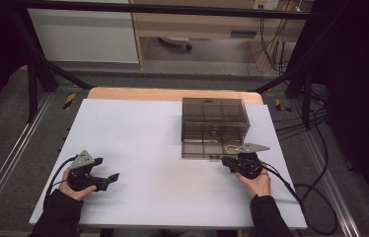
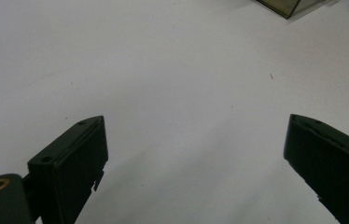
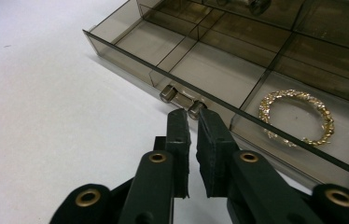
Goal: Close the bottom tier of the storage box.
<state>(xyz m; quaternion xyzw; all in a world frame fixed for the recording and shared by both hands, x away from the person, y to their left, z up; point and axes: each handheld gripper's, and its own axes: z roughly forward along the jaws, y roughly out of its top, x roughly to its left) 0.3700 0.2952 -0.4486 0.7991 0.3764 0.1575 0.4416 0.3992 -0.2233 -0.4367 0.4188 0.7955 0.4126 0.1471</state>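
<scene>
The right gripper (image 3: pixel 192 116) had its jaws nearly clenched, tips at the metal handle (image 3: pixel 182 99) of the smoky plastic drawer (image 3: pixel 219 74), which stood pulled out straight ahead. Light, rigid and probably slick, the drawer was best gripped by that handle. The left gripper (image 2: pixel 196 140) rested with jaws spread wide.

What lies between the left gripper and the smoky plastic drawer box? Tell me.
Nothing: in the high view, bare white table runs from the open left gripper to the drawer box. The left gripper view shows the same bare surface.

no readable text, labels, brands, numbers or signs on anything in these views
</scene>
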